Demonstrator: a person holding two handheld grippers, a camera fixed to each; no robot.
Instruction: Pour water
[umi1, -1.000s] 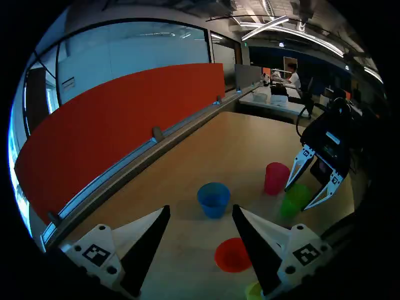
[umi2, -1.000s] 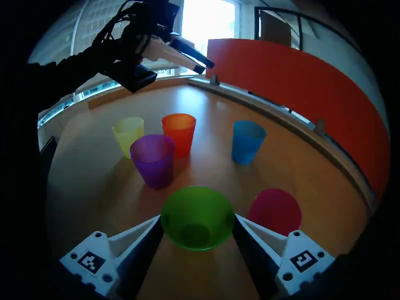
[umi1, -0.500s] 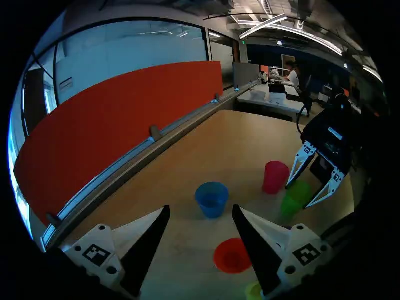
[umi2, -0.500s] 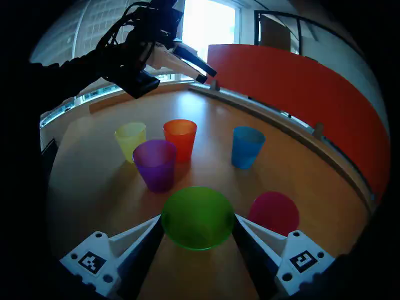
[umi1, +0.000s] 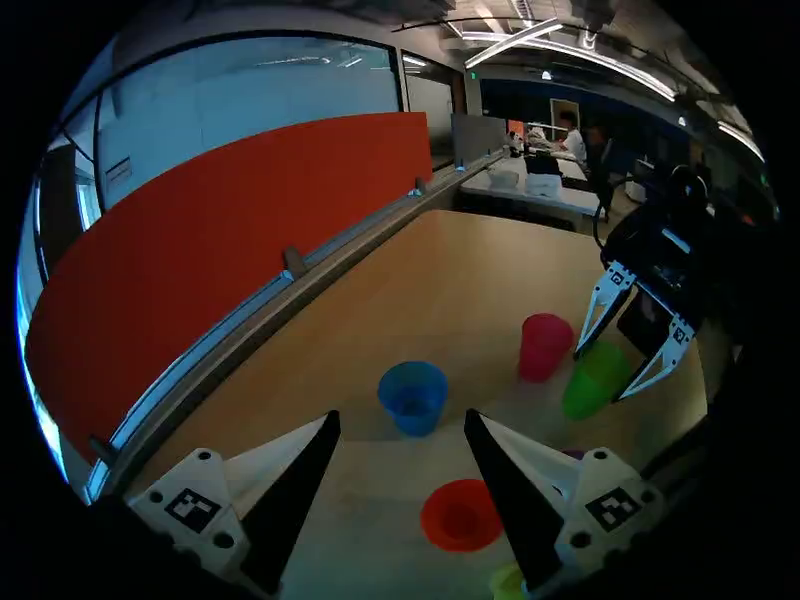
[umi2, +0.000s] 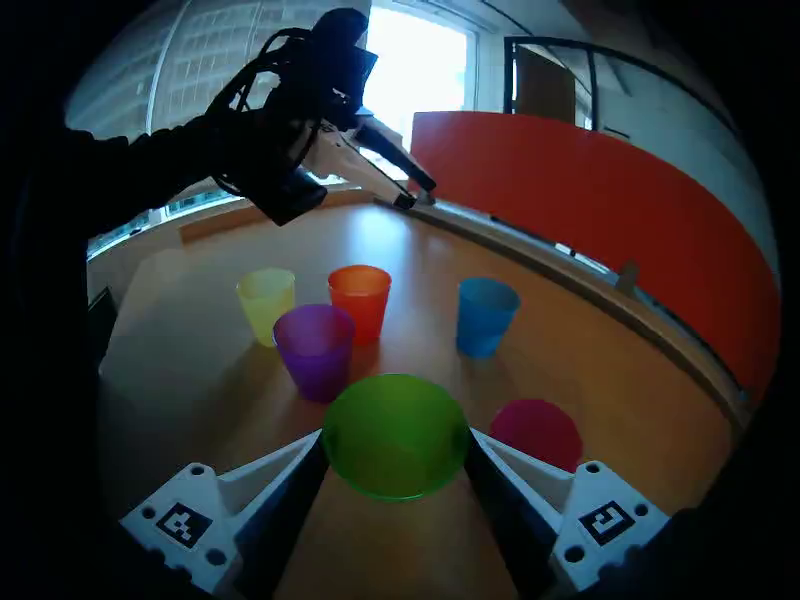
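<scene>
The green cup (umi2: 395, 470) is gripped between both fingers of the right gripper (umi2: 395, 436) and appears to be held clear of the table (umi2: 600, 370), just beside the pink cup (umi2: 535, 432). It is best kept level until its rim is above a receiving cup, then tipped slowly so nothing is spilled. The left gripper (umi1: 401, 416) is spread wide and empty, with the blue cup (umi1: 412, 397) beyond its fingertips, untouched.

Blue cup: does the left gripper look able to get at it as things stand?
Probably yes. The left gripper is open and empty, the blue cup stands straight ahead of it on the table, and the orange cup sits nearer but off to one side.
</scene>
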